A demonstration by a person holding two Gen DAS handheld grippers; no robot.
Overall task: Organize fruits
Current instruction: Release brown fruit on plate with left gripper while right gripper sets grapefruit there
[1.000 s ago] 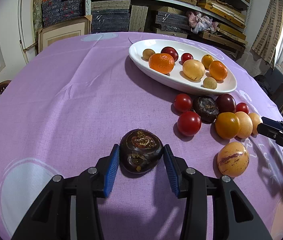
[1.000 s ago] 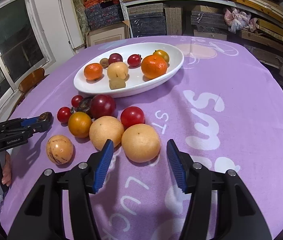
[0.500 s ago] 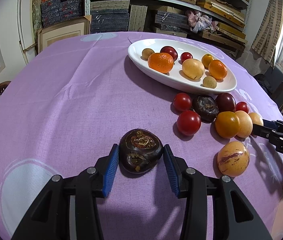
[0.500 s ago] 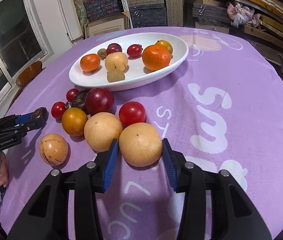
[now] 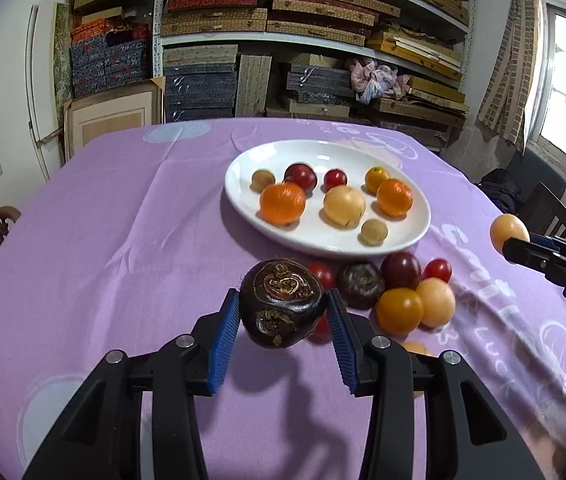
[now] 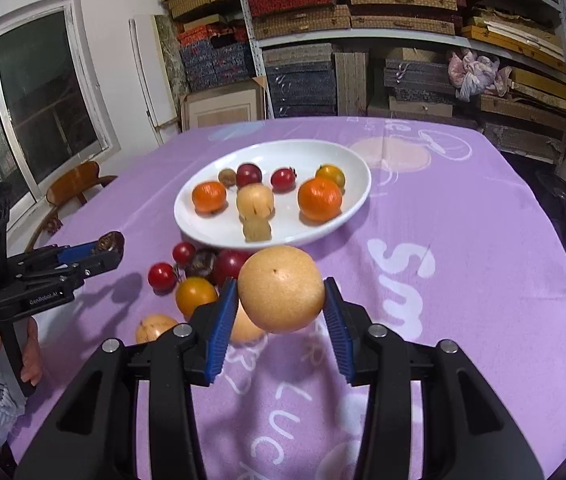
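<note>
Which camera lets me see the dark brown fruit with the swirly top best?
The left wrist view. There the dark brown fruit fills the middle, clamped in the left gripper above the purple cloth, swirls facing the camera. The right wrist view shows only a small dark sliver of it at the gripper's tip, far left.

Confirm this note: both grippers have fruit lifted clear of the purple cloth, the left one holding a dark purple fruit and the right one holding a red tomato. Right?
Not quite. The right gripper holds a large pale orange fruit, not a red tomato, as the right wrist view shows. The rest stands: the left gripper holds the dark purple fruit, and both are lifted clear of the purple cloth.
</note>
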